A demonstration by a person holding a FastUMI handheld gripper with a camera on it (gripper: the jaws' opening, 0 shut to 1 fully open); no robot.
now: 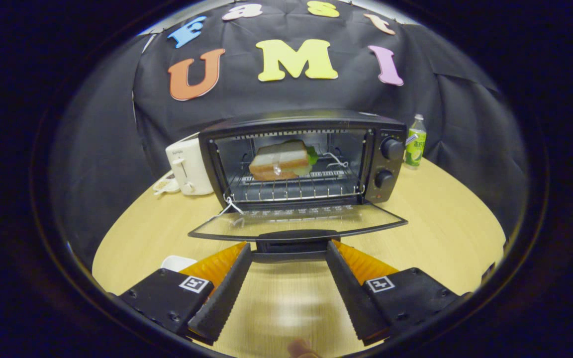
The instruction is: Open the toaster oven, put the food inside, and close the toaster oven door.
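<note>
Toaster oven (301,159) stands open, sandwich (281,160) on its rack; the hand-held gripper (289,251), spread wide, should hook under the door handle (294,237) and lift evenly.

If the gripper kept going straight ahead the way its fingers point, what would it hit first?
Most likely the door handle of the toaster oven: it sits just ahead of the open gripper, between the fingertips, on the lowered door. Beyond lies the sandwich on the rack. Depth is hard to judge.
</note>
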